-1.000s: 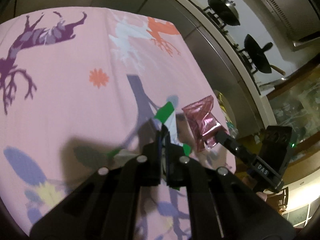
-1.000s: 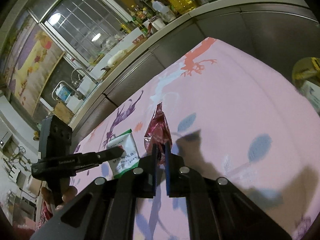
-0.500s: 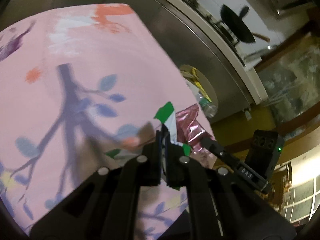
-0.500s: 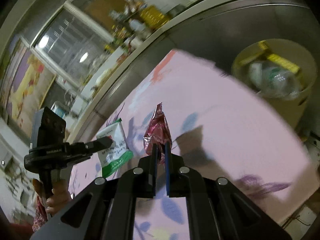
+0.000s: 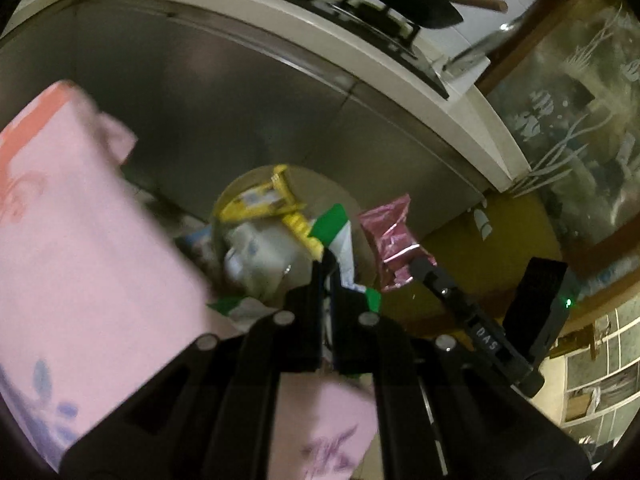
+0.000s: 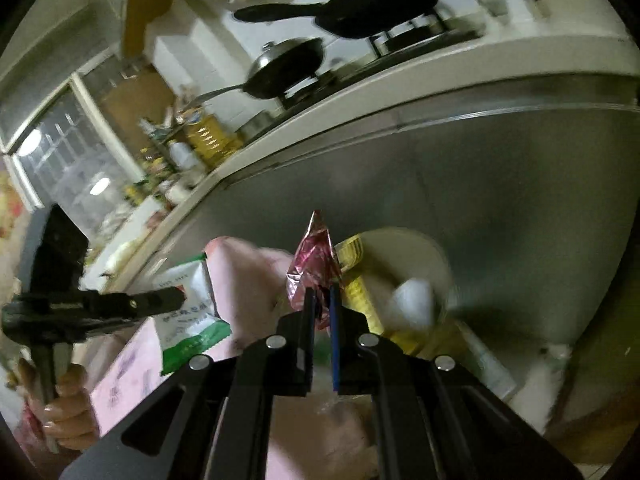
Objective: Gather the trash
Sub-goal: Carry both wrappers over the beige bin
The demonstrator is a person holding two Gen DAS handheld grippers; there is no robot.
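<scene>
At nine o'clock in the left wrist view the pink tablecloth (image 5: 80,240) is filling the frame, its edge dropping away toward the middle. The left gripper (image 5: 330,276) is pinching a green-and-white packet (image 5: 340,236) tight between its narrow jaws, at six o'clock just under the bin (image 5: 256,184). That pale round bin is sitting on the floor past the table edge, already holding a yellow wrapper (image 5: 280,204) and other rubbish. Toward three o'clock the right gripper (image 5: 418,266) is gripping a crinkled pink foil wrapper (image 5: 390,236), jaws likewise nearly closed on it. The step in hand looks like carrying both pieces to the bin. The next move probably calls for bringing each packet squarely over the bin mouth, then opening the jaws to drop it.
</scene>
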